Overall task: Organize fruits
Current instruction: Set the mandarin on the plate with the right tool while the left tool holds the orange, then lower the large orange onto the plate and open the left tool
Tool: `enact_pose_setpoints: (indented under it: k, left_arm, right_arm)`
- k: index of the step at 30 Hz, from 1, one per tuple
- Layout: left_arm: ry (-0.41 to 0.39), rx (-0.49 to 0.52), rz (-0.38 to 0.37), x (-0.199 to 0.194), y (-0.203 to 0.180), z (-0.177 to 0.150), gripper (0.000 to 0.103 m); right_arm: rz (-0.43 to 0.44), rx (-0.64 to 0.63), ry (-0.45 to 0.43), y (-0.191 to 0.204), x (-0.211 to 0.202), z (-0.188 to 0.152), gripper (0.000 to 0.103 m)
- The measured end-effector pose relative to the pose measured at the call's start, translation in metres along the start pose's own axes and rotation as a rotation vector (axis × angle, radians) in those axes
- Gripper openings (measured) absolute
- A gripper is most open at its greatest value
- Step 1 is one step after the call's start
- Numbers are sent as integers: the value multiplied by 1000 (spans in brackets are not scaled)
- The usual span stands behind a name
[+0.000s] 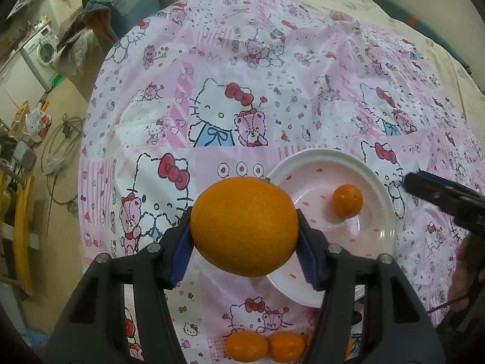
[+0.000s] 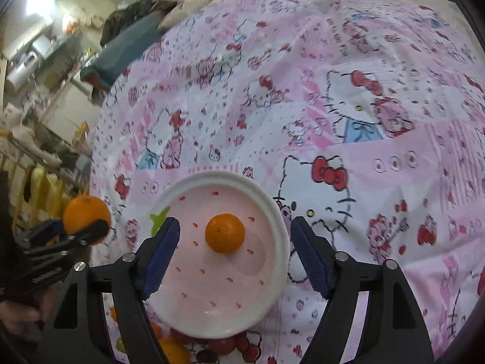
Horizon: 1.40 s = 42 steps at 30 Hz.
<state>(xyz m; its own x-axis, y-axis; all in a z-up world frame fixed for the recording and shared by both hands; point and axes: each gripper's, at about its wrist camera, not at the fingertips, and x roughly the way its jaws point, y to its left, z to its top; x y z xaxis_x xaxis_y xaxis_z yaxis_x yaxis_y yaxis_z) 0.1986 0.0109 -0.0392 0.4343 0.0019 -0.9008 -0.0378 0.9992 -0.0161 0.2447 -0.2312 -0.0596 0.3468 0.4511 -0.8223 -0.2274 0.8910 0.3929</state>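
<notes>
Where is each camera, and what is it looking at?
Left wrist: sits on the left gripper, looking down along its fingers at the big orange they hold.
Right wrist: sits on the right gripper, looking down between its open fingers at the plate with a small orange.
Both show: the plate, both oranges, the cartoon cloth, each other's gripper.
</notes>
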Motion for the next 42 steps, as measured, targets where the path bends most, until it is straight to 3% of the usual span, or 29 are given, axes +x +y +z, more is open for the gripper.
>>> enact_pose_setpoints:
  k: [6, 12, 15, 29, 36, 42]
  left_arm:
    - [-28, 14, -6, -3, -3, -2, 57]
    - [-25, 57, -3, 8, -15, -4, 57]
    - [15, 35, -18, 19, -18, -4, 57]
    - [54, 34, -139, 81, -66, 12, 56]
    - [78, -10, -155, 92, -67, 19, 58]
    - [88, -23, -112, 94, -60, 17, 62]
  right_arm:
    - [-12, 47, -62, -8, -33, -10, 82]
    - [-42, 64, -68, -14, -58, -36, 84]
    - [-118, 116, -69, -26, -59, -46, 84]
    - [-111, 213, -76, -51, -58, -41, 84]
    - [-118, 253, -80, -66, -58, -36, 84]
    - [-99, 275, -84, -69, -60, -37, 84]
